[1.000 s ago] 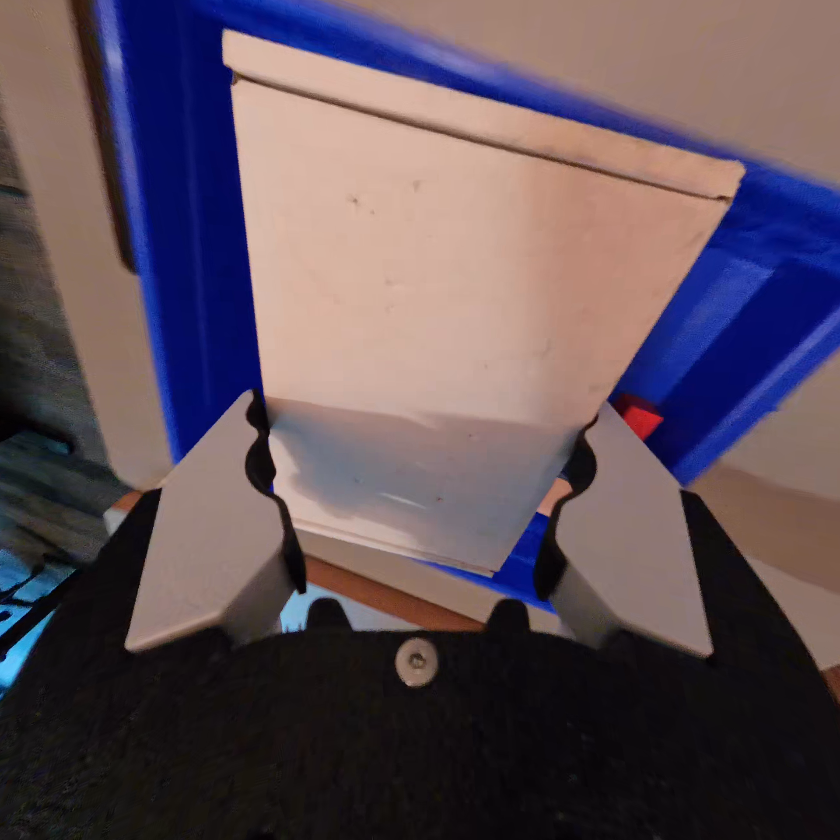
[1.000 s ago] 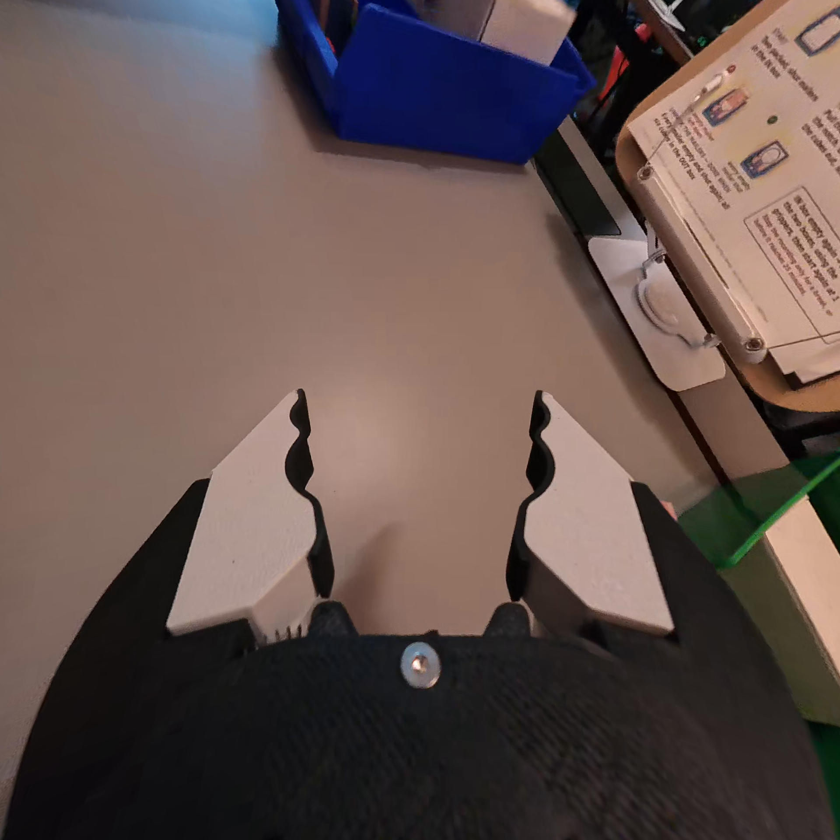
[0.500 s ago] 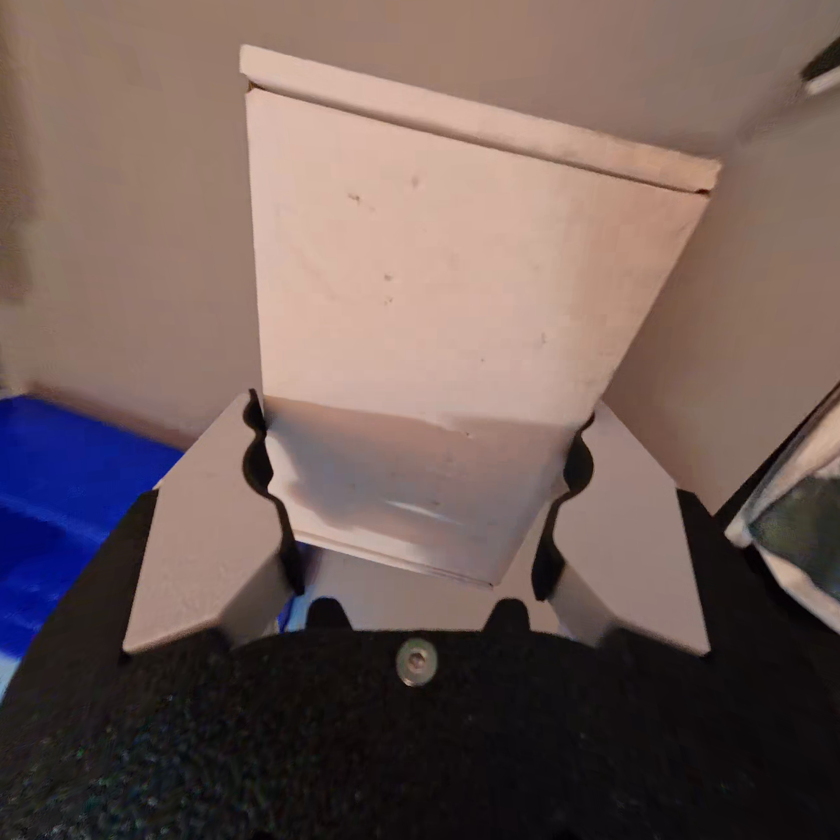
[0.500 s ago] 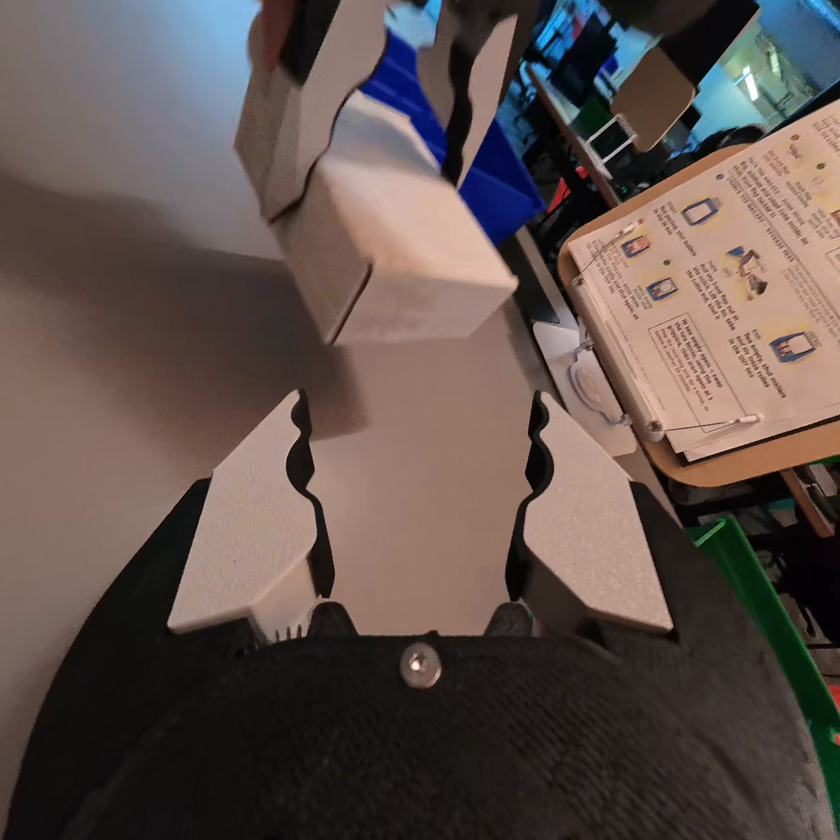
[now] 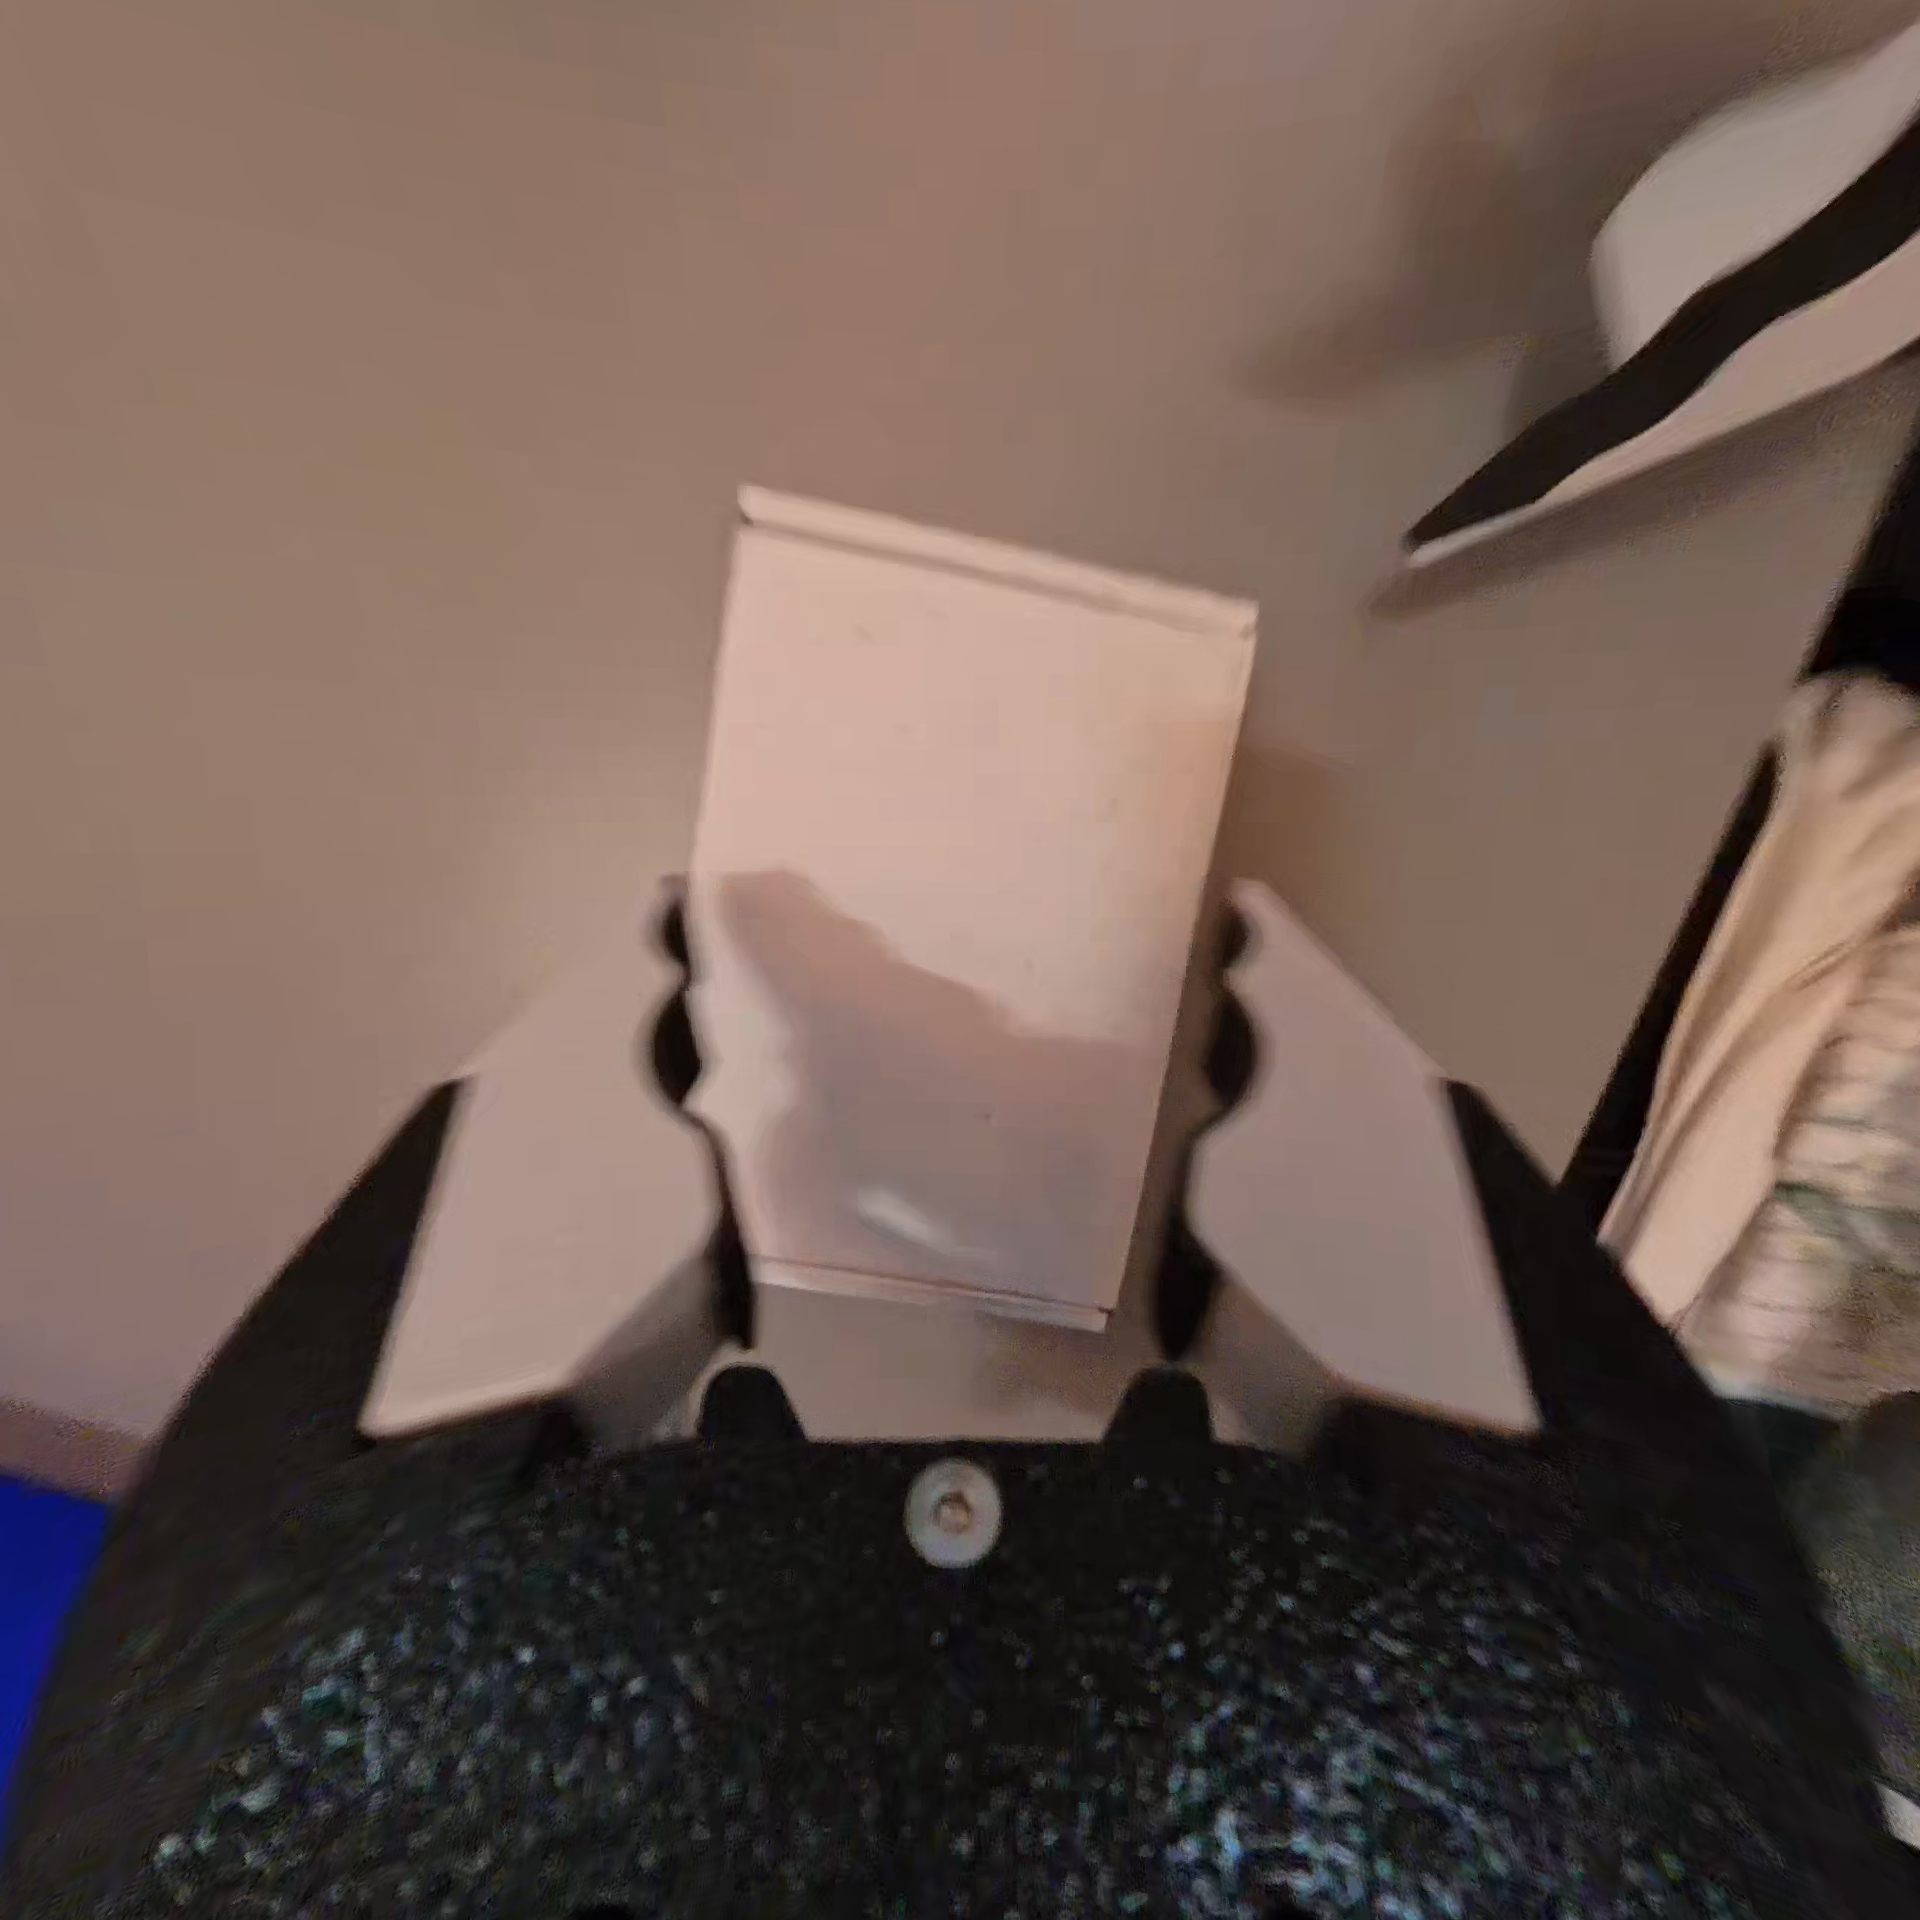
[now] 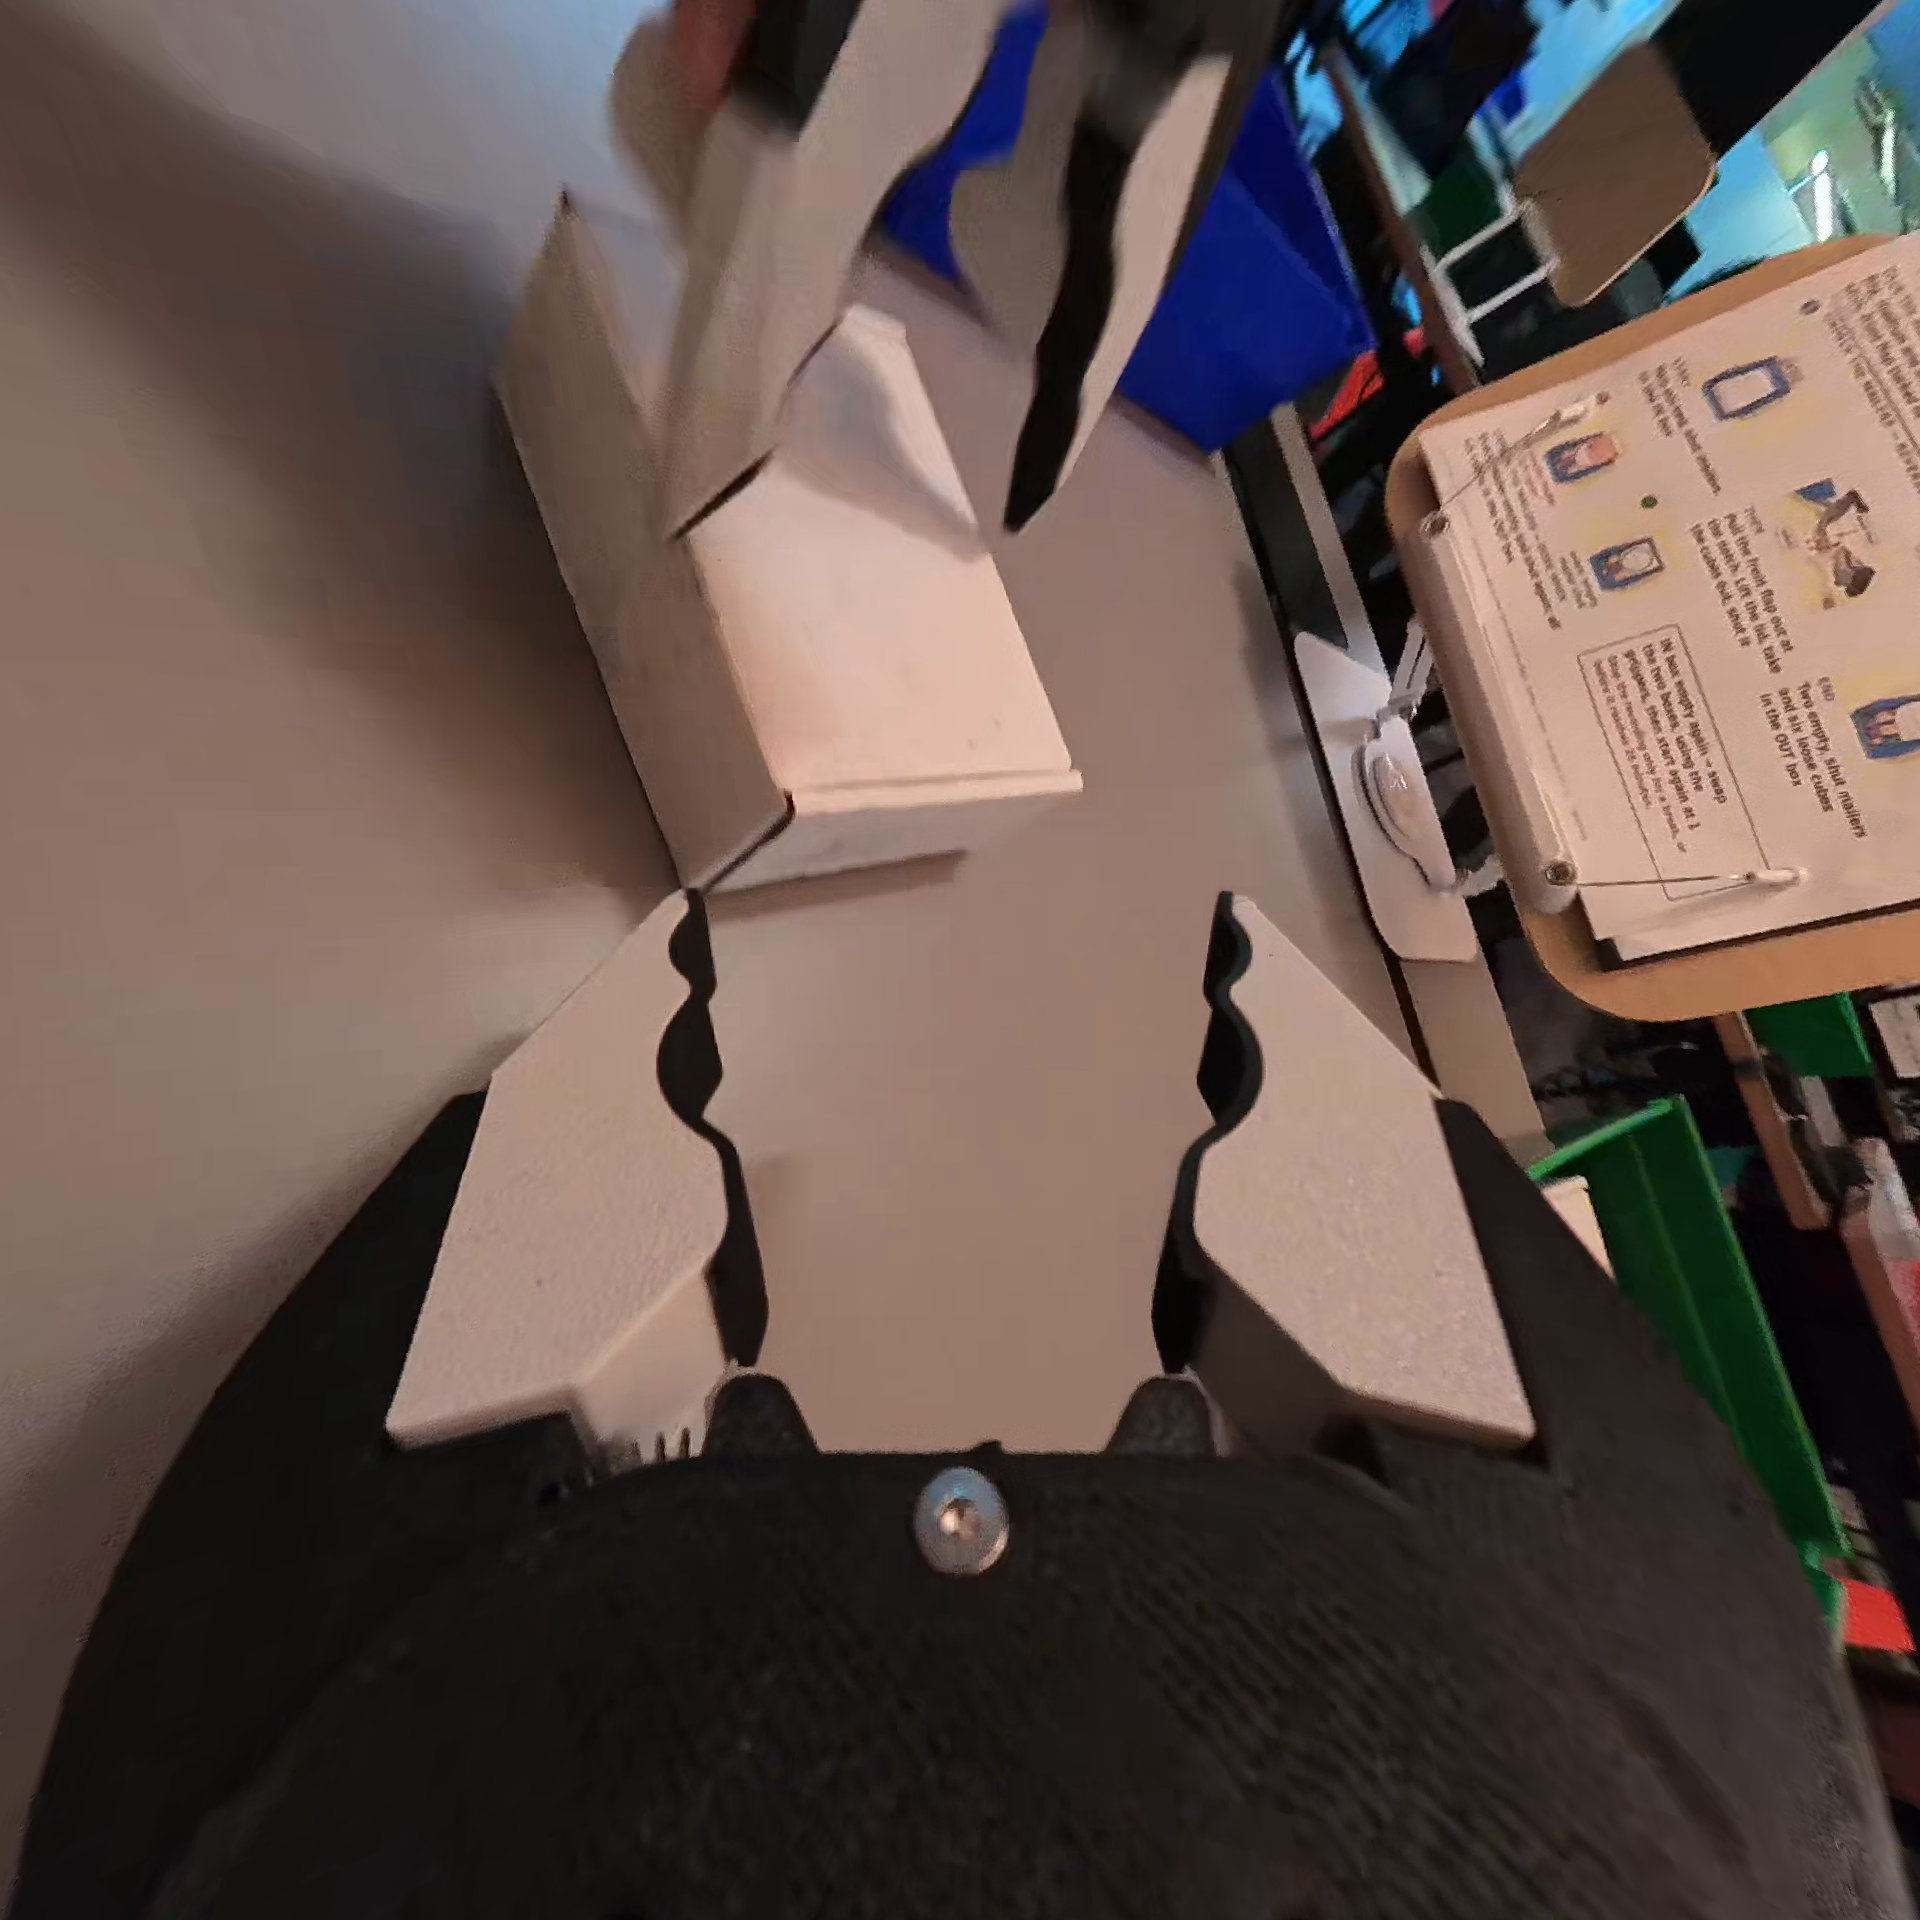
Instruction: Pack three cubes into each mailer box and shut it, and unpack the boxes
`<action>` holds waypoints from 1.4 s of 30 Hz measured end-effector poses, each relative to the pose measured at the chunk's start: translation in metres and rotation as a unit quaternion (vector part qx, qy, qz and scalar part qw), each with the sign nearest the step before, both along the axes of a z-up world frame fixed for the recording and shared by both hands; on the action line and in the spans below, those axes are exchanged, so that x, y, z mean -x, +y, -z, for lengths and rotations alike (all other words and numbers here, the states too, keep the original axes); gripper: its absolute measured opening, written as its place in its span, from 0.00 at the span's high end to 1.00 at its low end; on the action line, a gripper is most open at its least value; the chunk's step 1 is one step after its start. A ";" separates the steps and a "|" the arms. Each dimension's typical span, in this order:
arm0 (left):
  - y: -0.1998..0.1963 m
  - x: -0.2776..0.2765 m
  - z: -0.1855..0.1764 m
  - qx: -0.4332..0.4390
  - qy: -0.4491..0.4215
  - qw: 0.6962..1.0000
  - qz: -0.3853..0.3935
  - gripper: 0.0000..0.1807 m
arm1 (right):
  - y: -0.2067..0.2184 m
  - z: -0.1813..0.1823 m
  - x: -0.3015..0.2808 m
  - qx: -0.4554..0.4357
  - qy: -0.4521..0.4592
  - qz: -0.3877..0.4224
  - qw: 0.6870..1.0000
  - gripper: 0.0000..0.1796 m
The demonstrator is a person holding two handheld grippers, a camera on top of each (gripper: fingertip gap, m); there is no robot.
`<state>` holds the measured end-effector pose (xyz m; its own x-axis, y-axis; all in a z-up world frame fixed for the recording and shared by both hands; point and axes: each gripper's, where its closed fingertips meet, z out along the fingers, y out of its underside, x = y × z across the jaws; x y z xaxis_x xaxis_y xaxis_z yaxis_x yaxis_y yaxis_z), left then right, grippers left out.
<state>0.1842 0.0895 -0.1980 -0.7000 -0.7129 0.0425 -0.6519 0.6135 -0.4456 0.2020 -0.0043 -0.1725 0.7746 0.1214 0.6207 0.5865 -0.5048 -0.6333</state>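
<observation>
1. In the left wrist view, a strip of blue bin (image 5: 42, 1621) is being shown at the lower left edge.
2. The closed white mailer box (image 5: 966, 904) is being framed at the centre of the grey table (image 5: 364, 520). It sits between the fingers of the left gripper (image 5: 951, 935); whether it is being clamped or has just been let go cannot be told.
3. In the right wrist view, the same box (image 6: 862, 644) is being seen at upper centre, resting on the table.
4. The right gripper (image 6: 961, 914) is being held wide and empty at centre frame, just below the box.
5. An instruction sheet (image 6: 1704, 582) is being displayed at the right edge.
</observation>
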 end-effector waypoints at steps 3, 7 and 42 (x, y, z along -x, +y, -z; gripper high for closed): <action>0.011 -0.017 -0.026 0.090 -0.069 0.994 -0.001 1.00 | 0.001 0.009 -0.006 0.024 -0.020 0.007 0.999 0.49; 0.037 -0.027 -0.010 0.089 -0.095 0.991 0.001 1.00 | 0.015 0.010 0.010 0.026 -0.035 -0.027 0.999 0.50; 0.092 0.033 -0.032 0.098 -0.456 0.884 0.036 0.42 | 0.053 0.027 -0.007 0.088 -0.079 -0.089 0.989 0.64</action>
<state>0.1516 0.1811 -0.1656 -0.5499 -0.7062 -0.4460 0.0719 0.4920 -0.8676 0.2087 0.0485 -0.1998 0.6272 0.3631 0.6891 0.7599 -0.4794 -0.4390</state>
